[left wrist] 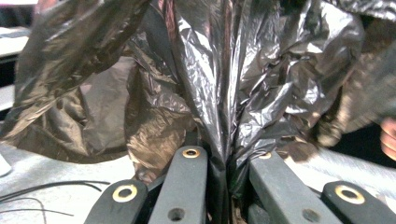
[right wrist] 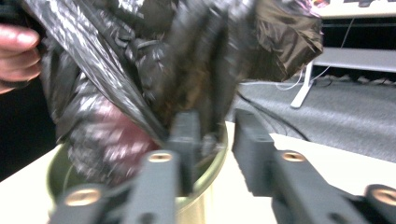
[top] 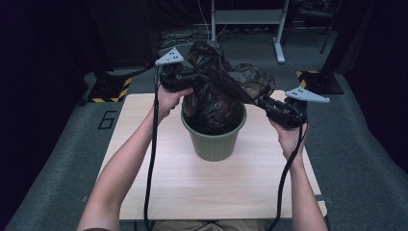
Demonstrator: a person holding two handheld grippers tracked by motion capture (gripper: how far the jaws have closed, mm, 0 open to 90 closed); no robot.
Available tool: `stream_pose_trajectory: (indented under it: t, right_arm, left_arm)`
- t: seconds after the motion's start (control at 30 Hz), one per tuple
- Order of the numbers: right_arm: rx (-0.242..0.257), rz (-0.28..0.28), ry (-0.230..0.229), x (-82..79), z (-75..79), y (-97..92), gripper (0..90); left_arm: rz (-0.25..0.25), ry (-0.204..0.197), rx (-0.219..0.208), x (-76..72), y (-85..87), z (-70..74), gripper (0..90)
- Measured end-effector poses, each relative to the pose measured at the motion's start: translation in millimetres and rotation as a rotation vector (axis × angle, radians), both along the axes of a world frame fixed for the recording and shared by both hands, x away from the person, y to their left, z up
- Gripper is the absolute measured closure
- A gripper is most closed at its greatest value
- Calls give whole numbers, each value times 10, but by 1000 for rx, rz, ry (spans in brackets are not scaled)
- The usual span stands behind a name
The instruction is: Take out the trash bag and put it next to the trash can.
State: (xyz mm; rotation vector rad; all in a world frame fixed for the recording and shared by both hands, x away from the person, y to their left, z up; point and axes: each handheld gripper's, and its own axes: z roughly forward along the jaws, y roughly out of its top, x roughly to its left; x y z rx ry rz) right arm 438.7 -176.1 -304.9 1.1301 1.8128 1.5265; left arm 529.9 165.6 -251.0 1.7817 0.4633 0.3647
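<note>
A black plastic bag (top: 211, 96) billows up out of a green bin (top: 214, 144) standing on the wooden table (top: 192, 192). My left gripper (top: 194, 78) holds the bag's edge high at the bin's left. In the left gripper view, my left gripper (left wrist: 227, 161) is shut on a bunched fold of the bag (left wrist: 219, 84). My right gripper (top: 263, 102) is at the bin's right, where a strip of the bag runs taut to it. In the blurred right gripper view, my right gripper (right wrist: 217, 130) has its jaws close together on a fold of the bag (right wrist: 187, 70), above the bin's rim (right wrist: 56, 163).
The bin stands near the table's far middle, with bare wood in front of it and to both sides. Beyond the table lie grey carpet, a white desk frame (top: 279, 43) and yellow-and-black striped stand bases (top: 110, 91).
</note>
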Motion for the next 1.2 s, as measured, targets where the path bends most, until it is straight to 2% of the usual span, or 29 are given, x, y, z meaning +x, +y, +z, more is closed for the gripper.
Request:
stream_pose_trajectory:
  t: [0.07,0.17,0.23,0.4,0.47,0.57,0.63,0.7,0.77,0.87,0.9,0.93,0.97,1.03,1.07,1.1,1.13,1.2]
  right_arm:
    - [12,-5,-7,42,22,-4,816]
    - [35,19,-2,148,144,51,869]
    - [12,51,-1,240,298,189,893]
    - [-45,134,3,363,567,514,899]
    - [-70,175,26,406,641,648,900]
    - [-116,230,65,449,672,812,900]
    - [-111,264,79,461,669,861,900]
    - [-82,307,99,472,667,868,899]
    - [-47,360,127,489,665,875,899]
    - [-39,385,144,494,668,884,896]
    - [-38,387,145,490,670,882,886]
    - [-33,385,146,477,675,877,828]
    - [-32,382,146,468,678,871,757]
    - [-45,365,137,426,687,843,697]
    - [-57,347,127,401,690,827,601]
    - [-65,325,120,371,691,806,577]
    - [-66,317,112,350,688,783,564]
    - [-53,276,88,278,665,694,441]
  left_arm:
    - [-45,3,28,-38,-46,-41,896]
    - [-92,-7,53,-81,-131,-109,894]
    - [-124,-7,55,-87,-180,-146,889]
    - [-135,-25,75,-109,-334,-216,812]
    - [-122,-36,76,-122,-383,-226,714]
    - [-99,-50,79,-133,-430,-232,611]
    - [-93,-51,83,-135,-457,-245,550]
    - [-93,-57,73,-136,-473,-267,583]
    - [-97,-54,65,-127,-493,-287,662]
    - [-122,-61,60,-107,-503,-320,803]
    - [-131,-61,58,-94,-507,-335,860]
    - [-127,-58,53,-87,-510,-342,894]
    - [-114,-58,56,-80,-513,-345,897]
    - [-98,-56,54,-56,-501,-347,900]
    - [-87,-53,52,-47,-494,-347,900]
    - [-81,-56,52,-36,-486,-345,900]
    - [-70,-52,49,-25,-471,-342,900]
    - [-45,-47,36,-2,-426,-329,900]
